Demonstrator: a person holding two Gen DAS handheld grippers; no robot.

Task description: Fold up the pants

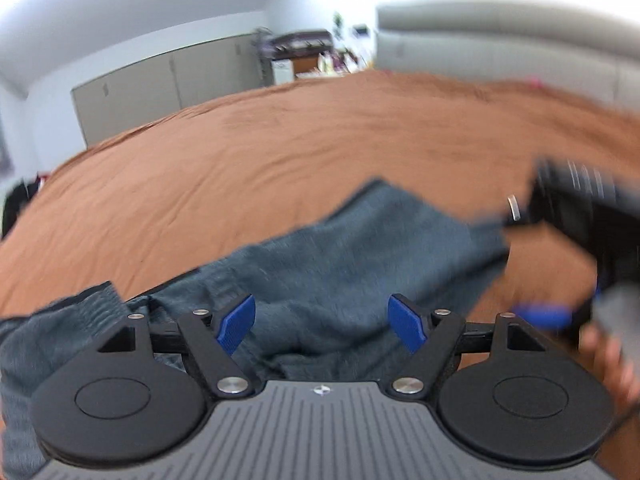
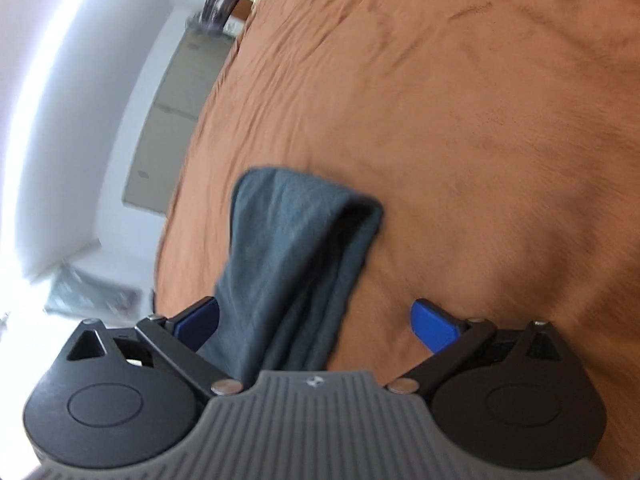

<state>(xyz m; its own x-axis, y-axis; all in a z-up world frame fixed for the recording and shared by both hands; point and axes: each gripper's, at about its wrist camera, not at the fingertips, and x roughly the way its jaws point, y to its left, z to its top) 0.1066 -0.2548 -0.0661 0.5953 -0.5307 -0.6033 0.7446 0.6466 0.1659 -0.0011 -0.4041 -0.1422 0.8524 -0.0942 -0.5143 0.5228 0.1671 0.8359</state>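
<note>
Dark grey-blue pants (image 1: 340,264) lie spread on a rust-orange bed cover (image 1: 280,144). My left gripper (image 1: 322,328) hovers over them, open, its blue pads (image 1: 238,326) wide apart with only cloth below. At the right edge of that view the other gripper (image 1: 580,240) shows as a dark blur, with a hand (image 1: 612,364) under it. In the right wrist view a folded length of the pants (image 2: 296,256) runs away from my right gripper (image 2: 316,330), which is open. The cloth lies by its left pad (image 2: 198,326); the right pad stands apart over the cover.
The orange bed cover (image 2: 460,140) fills most of both views. Grey cabinets (image 1: 168,80) and a cluttered shelf (image 1: 308,56) stand along the far wall, with a light grey headboard (image 1: 500,36) to the right. The bed's edge and the floor (image 2: 88,292) show at the left.
</note>
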